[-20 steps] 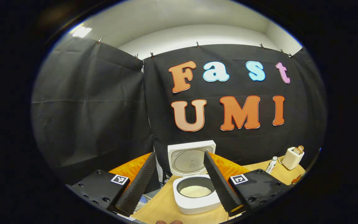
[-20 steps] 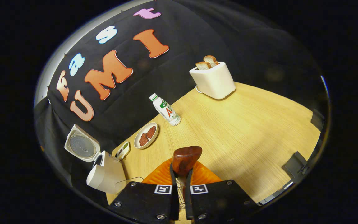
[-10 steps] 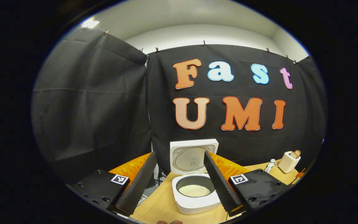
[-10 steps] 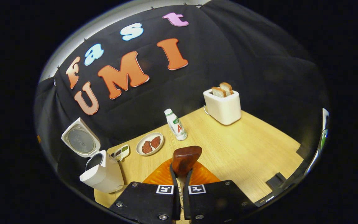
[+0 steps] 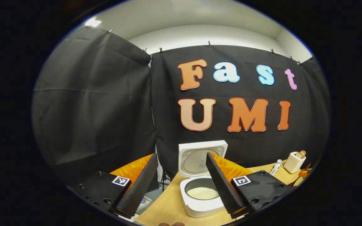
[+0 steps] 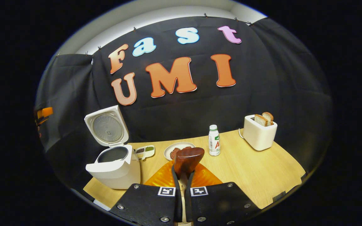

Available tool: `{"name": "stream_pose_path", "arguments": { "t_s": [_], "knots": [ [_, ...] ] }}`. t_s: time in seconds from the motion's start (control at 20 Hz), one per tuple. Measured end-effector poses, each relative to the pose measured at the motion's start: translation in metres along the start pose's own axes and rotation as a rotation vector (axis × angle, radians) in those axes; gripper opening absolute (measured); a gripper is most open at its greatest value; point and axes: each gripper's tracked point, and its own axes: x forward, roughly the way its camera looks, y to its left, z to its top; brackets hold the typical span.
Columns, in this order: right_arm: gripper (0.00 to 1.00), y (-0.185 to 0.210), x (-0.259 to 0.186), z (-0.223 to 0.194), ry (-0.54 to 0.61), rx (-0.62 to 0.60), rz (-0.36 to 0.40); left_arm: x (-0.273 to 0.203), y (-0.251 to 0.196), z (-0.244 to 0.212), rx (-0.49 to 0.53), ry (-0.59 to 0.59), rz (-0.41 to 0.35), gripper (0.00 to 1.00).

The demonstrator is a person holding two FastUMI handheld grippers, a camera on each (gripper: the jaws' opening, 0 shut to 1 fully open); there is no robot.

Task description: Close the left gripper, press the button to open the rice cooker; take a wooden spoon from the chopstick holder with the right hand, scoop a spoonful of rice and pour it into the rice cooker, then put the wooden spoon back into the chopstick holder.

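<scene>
The rice cooker (image 5: 201,191) stands open on the table (image 6: 256,169) with white rice in its pot, the left gripper (image 5: 181,185) spread wide before it, the right gripper (image 6: 183,175) clamped on the wooden spoon (image 6: 188,160) (toaster (image 6: 259,133) holding two bread slices).

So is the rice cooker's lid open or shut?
Open. The lid stands tipped up behind the rice cooker, and white rice shows inside the pot.
</scene>
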Motion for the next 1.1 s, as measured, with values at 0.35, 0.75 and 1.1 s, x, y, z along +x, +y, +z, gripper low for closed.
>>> {"name": "stream_pose_path", "arguments": {
  "t_s": [0.35,0.75,1.1],
  "knots": [
    [0.03,0.030,0.020,-0.042,0.015,-0.156,0.022,0.002,0.020,-0.004,0.032,0.000,0.002,1.00],
    [0.03,0.057,0.032,-0.080,-0.002,-0.467,0.019,0.009,0.009,-0.019,0.048,0.021,-0.059,1.00],
    [0.03,0.056,0.042,-0.112,0.002,-0.486,0.013,0.014,-0.001,-0.022,0.089,0.021,-0.090,1.00]
  ]
}}
